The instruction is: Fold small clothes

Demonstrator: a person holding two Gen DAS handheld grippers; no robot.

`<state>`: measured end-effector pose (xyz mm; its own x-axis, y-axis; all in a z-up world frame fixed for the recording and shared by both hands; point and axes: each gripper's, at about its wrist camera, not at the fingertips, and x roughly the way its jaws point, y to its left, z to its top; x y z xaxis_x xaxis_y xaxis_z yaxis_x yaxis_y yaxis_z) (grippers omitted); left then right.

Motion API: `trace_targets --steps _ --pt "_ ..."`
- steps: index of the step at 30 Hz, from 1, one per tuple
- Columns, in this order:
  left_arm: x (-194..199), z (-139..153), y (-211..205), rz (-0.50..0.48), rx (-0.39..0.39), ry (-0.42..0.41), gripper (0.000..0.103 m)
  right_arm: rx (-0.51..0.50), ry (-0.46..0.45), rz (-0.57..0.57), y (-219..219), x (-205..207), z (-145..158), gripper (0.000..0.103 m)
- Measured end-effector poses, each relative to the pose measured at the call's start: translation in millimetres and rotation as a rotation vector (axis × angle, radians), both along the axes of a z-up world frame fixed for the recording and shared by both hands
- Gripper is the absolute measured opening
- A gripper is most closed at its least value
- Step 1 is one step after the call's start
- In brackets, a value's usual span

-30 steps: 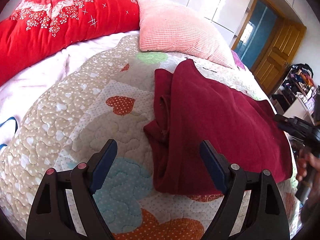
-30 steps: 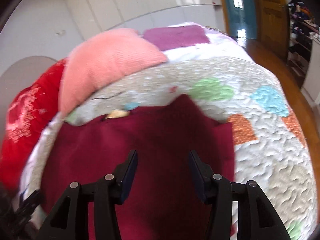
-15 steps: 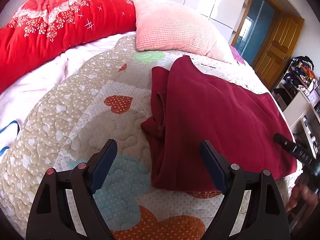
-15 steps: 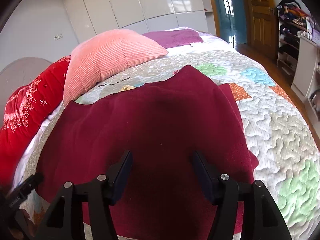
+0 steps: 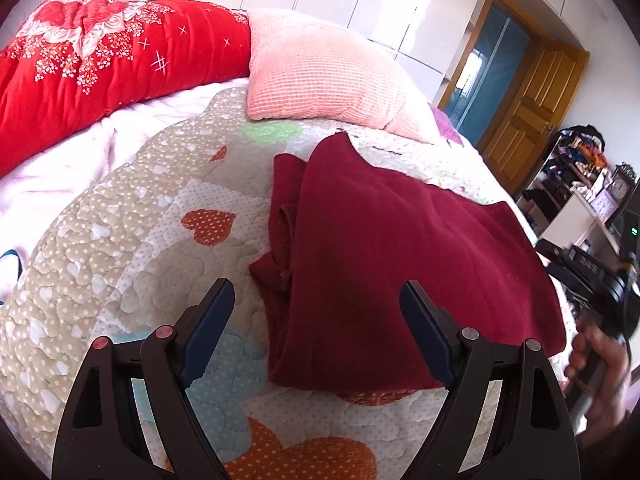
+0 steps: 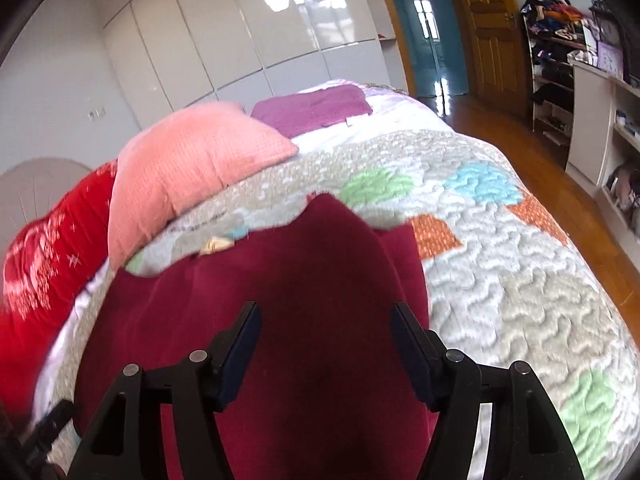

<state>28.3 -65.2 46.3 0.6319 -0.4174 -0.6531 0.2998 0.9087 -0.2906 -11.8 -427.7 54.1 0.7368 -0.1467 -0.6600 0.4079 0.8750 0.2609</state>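
Left gripper hangs above the near edge of the quilt with its jaws spread wide and nothing between them; the blue-padded fingers frame the near corner of the garment without touching it. Right gripper hangs over the same garment from the opposite side, jaws likewise apart and empty. Its camera picture is smeared by motion blur, so fabric detail there is hard to make out.

Bed: covered by a beige quilt with patchwork hearts in orange, blue and green. The bed's far corner and foot are cut off by the fisheye border.

Garment: dark red, lying flat on the quilt near the middle of the bed. One side is doubled over, with a bunched strip showing along its left edge in the left wrist view. Whether that strip is a sleeve or a hem cannot be told.

Red floral duvet is rolled along the head of the bed. A pink pillow rests beside it, and a purple cloth lies behind the pillow.

Room: white glossy wardrobe doors, a wooden door, wooden floor, and cluttered shelves.

A hand holding the right gripper's handle shows blurred at the right edge of the left wrist view.
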Motion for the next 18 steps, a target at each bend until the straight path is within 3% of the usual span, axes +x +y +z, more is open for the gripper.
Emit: trace_targets --steps 4,8,12,15,18 --pt "6 -11 -9 -0.001 0.048 0.023 0.085 0.064 0.009 -0.034 -22 17 -21 0.055" --pt "11 -20 -14 -0.003 0.060 0.060 0.085 0.033 -0.005 -0.047 -28 19 -26 0.053" --pt "13 -25 -13 0.005 0.048 0.075 0.085 0.156 -0.043 -0.069 -47 13 -30 0.053" --pt "11 -25 -13 0.009 0.045 0.069 0.085 0.160 -0.062 -0.093 -46 2 -17 0.053" --pt "11 -25 -13 0.009 0.050 0.071 0.085 0.096 -0.116 -0.068 -32 -6 5 0.054"
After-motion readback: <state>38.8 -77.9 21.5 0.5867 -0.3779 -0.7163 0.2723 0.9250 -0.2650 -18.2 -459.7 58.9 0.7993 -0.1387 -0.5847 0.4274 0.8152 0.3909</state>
